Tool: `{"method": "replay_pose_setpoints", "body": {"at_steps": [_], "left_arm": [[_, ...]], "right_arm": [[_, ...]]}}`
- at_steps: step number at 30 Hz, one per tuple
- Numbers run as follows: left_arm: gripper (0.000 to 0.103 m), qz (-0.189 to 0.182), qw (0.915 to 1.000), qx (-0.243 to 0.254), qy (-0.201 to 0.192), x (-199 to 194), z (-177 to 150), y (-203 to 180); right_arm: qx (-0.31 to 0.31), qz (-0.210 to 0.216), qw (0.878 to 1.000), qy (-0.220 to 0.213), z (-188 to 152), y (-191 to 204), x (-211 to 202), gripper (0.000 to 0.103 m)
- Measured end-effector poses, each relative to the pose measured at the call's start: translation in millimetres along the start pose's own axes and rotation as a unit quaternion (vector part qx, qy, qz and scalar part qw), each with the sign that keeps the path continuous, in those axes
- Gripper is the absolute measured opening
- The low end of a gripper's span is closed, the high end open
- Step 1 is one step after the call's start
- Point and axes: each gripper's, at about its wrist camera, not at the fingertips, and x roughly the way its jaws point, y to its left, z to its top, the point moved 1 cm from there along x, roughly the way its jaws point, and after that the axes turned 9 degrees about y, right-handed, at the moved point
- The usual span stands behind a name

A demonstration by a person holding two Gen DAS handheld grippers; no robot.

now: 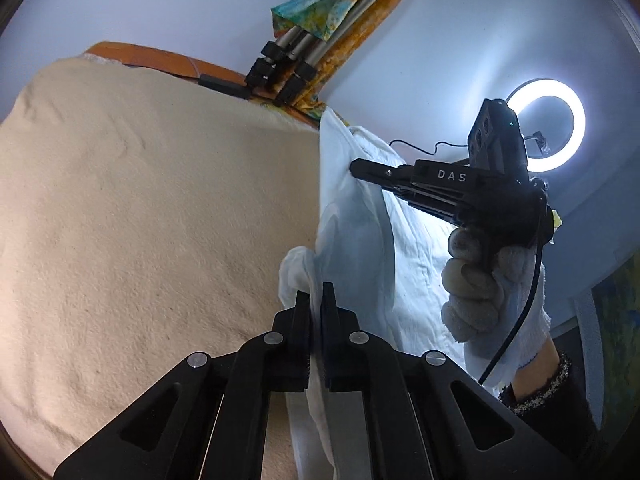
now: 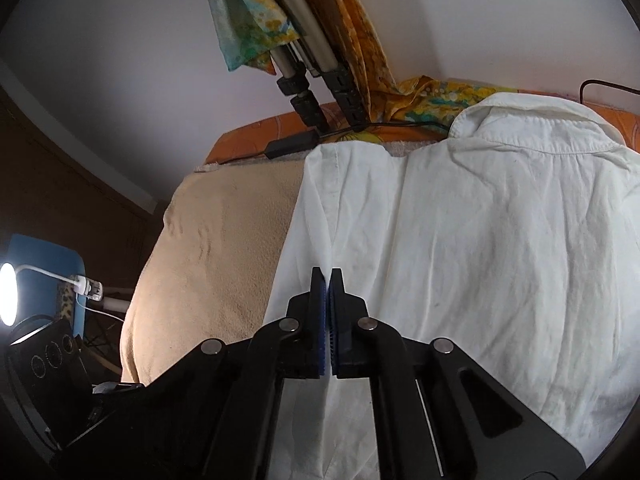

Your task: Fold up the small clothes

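A white shirt (image 2: 480, 240) is pinched along one edge by the left gripper (image 1: 316, 296) and, apparently, the right gripper (image 2: 327, 280), so a side panel can be folded over the beige blanket (image 1: 140, 200).

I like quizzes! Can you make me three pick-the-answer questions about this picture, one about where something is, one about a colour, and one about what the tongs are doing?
1. Where does the shirt lie?
A on the beige blanket
B on a chair
C on the floor

2. What colour is the shirt?
A red
B white
C black

3. What are the left tongs and right tongs doing?
A both wide open
B both shut on the shirt
C holding a cup

Answers: 1 A, the shirt is spread over the blanket; 2 B, its cloth is white; 3 B, white cloth is pinched between each pair.
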Motion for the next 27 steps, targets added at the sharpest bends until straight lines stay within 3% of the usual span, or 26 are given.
{"method": "replay_pose_setpoints", "body": {"at_steps": [4, 7, 8, 11, 13, 15, 20, 27], "left_arm": [[0.003, 0.043, 0.9989, -0.012, 0.015, 25.0, 8.8, 19.5], [0.003, 0.049, 0.9986, -0.014, 0.011, 20.8, 4.5, 22.0], [0.003, 0.062, 0.9980, -0.010, 0.003, 16.8, 4.2, 19.8], [0.003, 0.084, 0.9965, 0.005, -0.006, 0.2, 0.2, 14.1], [0.003, 0.090, 0.9958, 0.011, -0.009, -13.1, -4.2, 12.6], [0.004, 0.092, 0.9956, 0.014, -0.015, -29.7, -12.3, 9.3], [0.006, 0.089, 0.9955, 0.032, -0.008, -60.8, -37.7, -5.7], [0.006, 0.105, 0.9930, 0.051, 0.014, -78.1, -75.0, -31.1]], "right_arm": [[0.019, -0.059, 0.998, 0.013, 3.9, -16.2, 23.3, 0.002], [0.006, -0.078, 0.997, 0.012, 1.3, -11.9, 24.3, 0.002], [0.011, -0.079, 0.997, 0.016, 1.6, -11.9, 19.8, 0.005], [0.020, -0.104, 0.994, 0.002, -4.7, -9.4, -9.3, 0.026], [0.014, -0.102, 0.995, -0.012, -18.5, -4.0, -38.1, 0.029], [0.002, -0.094, 0.995, -0.021, -38.0, 4.5, -65.9, 0.029], [-0.037, -0.054, 0.998, -0.016, -123.3, 34.3, -120.6, 0.029], [-0.085, -0.002, 0.995, 0.046, -239.8, 80.9, -110.0, 0.029]]}}
